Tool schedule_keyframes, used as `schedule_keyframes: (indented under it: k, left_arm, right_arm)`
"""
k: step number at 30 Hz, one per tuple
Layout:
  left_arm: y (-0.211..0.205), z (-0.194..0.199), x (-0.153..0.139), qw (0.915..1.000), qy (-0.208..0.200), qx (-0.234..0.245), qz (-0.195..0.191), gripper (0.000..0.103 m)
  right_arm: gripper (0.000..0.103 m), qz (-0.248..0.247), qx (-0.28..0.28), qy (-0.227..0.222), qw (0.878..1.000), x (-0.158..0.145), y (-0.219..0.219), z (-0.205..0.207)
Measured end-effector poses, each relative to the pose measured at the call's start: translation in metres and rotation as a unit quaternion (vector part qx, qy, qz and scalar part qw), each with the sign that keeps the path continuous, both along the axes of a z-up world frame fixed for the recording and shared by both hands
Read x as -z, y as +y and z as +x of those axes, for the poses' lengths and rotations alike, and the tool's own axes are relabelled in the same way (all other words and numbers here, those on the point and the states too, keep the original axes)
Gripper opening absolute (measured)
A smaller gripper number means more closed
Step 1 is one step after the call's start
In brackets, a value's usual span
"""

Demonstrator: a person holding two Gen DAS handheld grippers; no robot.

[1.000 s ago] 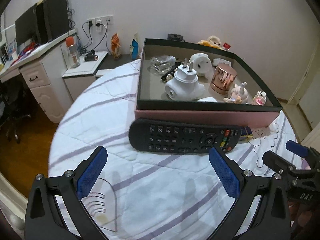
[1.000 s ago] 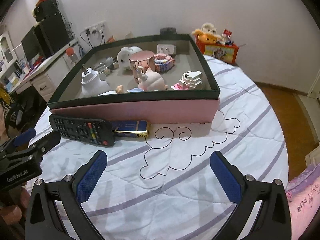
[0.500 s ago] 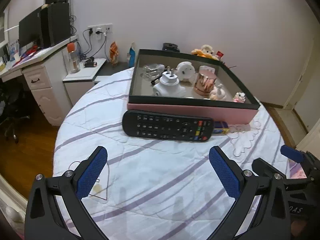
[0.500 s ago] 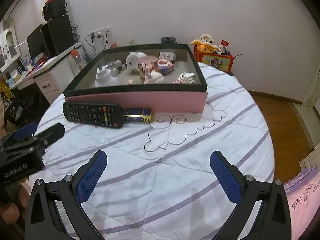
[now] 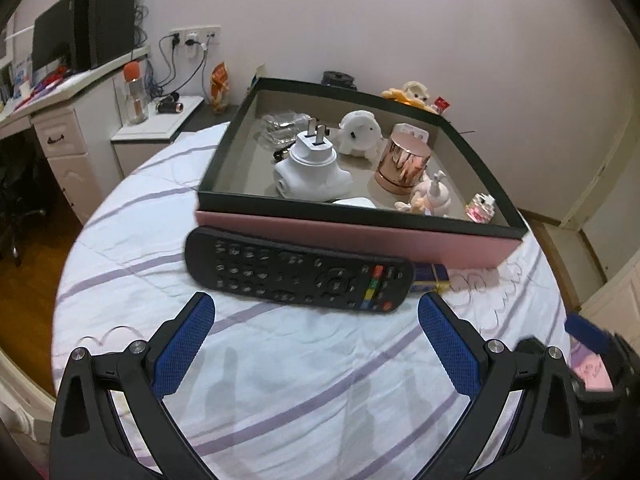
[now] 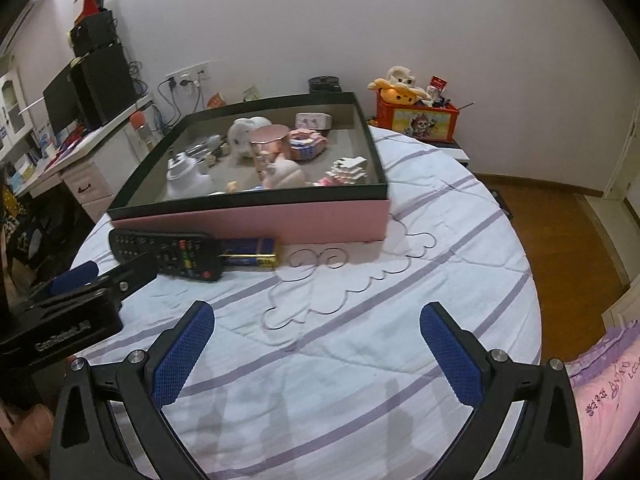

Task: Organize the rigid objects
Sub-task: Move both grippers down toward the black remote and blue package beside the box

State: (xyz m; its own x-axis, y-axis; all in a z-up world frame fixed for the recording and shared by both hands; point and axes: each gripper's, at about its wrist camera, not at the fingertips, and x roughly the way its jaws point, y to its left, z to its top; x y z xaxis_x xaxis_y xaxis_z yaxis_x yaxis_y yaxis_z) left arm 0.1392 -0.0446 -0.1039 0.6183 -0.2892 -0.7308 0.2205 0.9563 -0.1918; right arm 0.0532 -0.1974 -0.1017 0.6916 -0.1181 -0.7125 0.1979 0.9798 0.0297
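Note:
A black remote control [image 5: 298, 272] [image 6: 166, 254] lies on the quilted round table, right in front of a pink box with a dark rim [image 5: 352, 236] [image 6: 256, 222]. A blue and gold pack [image 5: 430, 276] [image 6: 250, 252] lies beside the remote's button end. Inside the box are a white plug adapter [image 5: 312, 172], a rose-gold cylinder [image 5: 402, 164], a white figurine [image 5: 360, 134] and several small trinkets. My left gripper [image 5: 316, 340] is open just short of the remote, nothing between its fingers. My right gripper [image 6: 318, 348] is open over bare quilt, right of the remote.
A white desk with monitor and speakers [image 5: 80, 40] stands at the left, with a low side table [image 5: 160, 128]. A red toy box with plush toys [image 6: 416, 118] sits behind the table. Wooden floor [image 6: 560, 232] lies to the right. Pink bedding [image 6: 604, 400] is at the lower right.
Both grippers pulled back from the box and then came closer again; the left one now sits just short of the remote. Neither has closed and nothing on the table moved.

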Motion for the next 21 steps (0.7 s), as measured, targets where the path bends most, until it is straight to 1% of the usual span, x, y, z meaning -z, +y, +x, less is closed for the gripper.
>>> schedule_keyframes:
  k: [2, 7, 9, 12, 15, 19, 21]
  left_arm:
    - [-0.008, 0.006, 0.003, 1.0, 0.002, -0.006, -0.007, 0.103]
    - [-0.025, 0.022, 0.013, 0.9994, 0.003, -0.035, -0.001, 0.103]
    - [-0.03, 0.026, 0.017, 0.998, -0.003, -0.058, 0.023, 0.103]
    - [-0.034, 0.026, 0.02, 0.9967, -0.01, -0.069, 0.041, 0.103]
    - [-0.026, 0.027, 0.026, 0.9945, -0.002, -0.081, 0.065, 0.103]
    - [-0.001, 0.026, 0.031, 0.9922, 0.008, -0.096, 0.079, 0.103]
    - [0.016, 0.025, 0.038, 0.9931, 0.03, -0.094, 0.063, 0.103]
  right_arm:
    - [0.103, 0.002, 0.001, 0.001, 1.0, 0.002, -0.004, 0.001]
    - [0.103, 0.006, 0.004, 0.004, 1.0, 0.005, -0.012, 0.003]
    - [0.103, 0.007, 0.005, 0.004, 1.0, 0.004, -0.015, 0.003]
    - [0.103, 0.011, 0.004, 0.004, 1.0, 0.004, -0.017, 0.005]
    - [0.103, 0.015, -0.006, 0.007, 1.0, 0.007, -0.015, 0.007]
    - [0.103, 0.016, -0.023, 0.016, 0.999, 0.012, -0.008, 0.013]
    - [0.103, 0.02, -0.031, 0.019, 0.999, 0.014, -0.005, 0.017]
